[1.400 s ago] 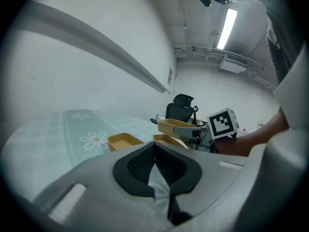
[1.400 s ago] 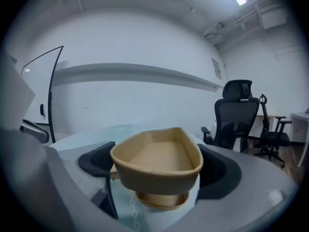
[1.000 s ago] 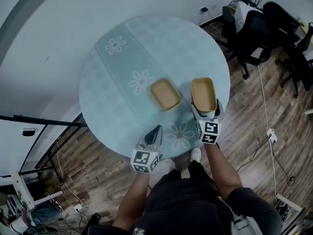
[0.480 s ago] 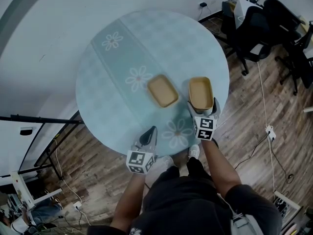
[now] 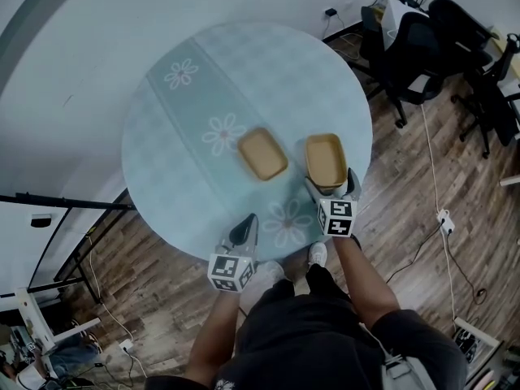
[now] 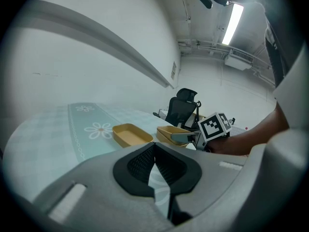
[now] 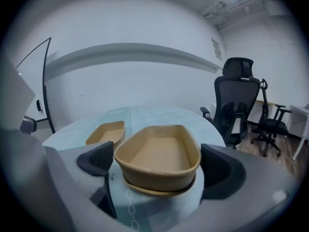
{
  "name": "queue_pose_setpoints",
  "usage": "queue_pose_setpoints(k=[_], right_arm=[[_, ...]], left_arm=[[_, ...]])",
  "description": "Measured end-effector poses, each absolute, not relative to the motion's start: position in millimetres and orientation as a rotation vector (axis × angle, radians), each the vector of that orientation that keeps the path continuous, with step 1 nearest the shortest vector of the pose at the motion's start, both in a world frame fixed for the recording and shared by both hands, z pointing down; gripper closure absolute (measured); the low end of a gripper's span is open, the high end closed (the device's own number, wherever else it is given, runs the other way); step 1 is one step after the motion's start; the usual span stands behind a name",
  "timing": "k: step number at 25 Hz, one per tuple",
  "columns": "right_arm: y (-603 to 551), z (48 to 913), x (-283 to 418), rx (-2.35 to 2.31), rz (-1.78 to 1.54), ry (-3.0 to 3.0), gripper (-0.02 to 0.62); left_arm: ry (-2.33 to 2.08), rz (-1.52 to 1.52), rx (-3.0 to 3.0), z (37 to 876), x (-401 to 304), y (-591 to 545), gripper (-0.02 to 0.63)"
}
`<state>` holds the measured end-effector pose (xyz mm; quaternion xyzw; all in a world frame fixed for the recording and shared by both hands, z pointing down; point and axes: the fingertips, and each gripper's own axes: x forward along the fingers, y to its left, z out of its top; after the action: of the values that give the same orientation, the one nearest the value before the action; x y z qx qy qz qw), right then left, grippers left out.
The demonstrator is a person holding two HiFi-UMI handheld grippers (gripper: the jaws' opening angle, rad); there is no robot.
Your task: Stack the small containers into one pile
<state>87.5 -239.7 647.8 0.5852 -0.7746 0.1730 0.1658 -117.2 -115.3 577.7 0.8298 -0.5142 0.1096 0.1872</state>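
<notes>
the right gripper (image 5: 329, 182) clasps a tan container (image 5: 325, 159) by its sides near the round table's (image 5: 195, 120) edge. the left gripper (image 5: 246, 224), jaws pressed together and empty, hovers at that edge. a second container (image 5: 262, 153) sits mid-table. beyond the table, black office chairs (image 5: 414, 47) stand on wood floor (image 5: 422, 185).

You are shifting your head, so the table (image 5: 203, 96) is sliding slightly left in the head view. You are drawing the right gripper (image 5: 331, 182), its tan container (image 5: 325, 159) and the left gripper (image 5: 246, 226) slightly nearer yourself.
</notes>
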Motion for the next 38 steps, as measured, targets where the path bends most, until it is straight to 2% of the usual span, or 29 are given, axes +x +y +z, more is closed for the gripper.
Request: queue_pose_setpoints(k=[9,17,22,26,36,38], right_arm=[[-229,629,92,1.669,0.486,-2.247,0.041],[-206,566,78,1.57,0.383,-2.412,0.043],[-188,537,67,1.465,0.298,-2.479,0.079],[-178,515,62,1.431,0.235,-2.518,0.194],[-168,482,69,1.427,0.121,-2.541,0.593],[-167,478,67,1.403,0.115,-2.552,0.594]], left_arm=[[-1.459,0.294,2.336,572,-105,-102,0.601],[-1.485,0.259,2.343,559,-95,-99,0.601],[-1.502,0.22,2.371,540,-87,-98,0.601],[-1.518,0.195,2.393,524,-84,-99,0.601],[-1.546,0.136,2.423,498,-76,-92,0.601],[-1.55,0.129,2.427,496,-74,-91,0.601]])
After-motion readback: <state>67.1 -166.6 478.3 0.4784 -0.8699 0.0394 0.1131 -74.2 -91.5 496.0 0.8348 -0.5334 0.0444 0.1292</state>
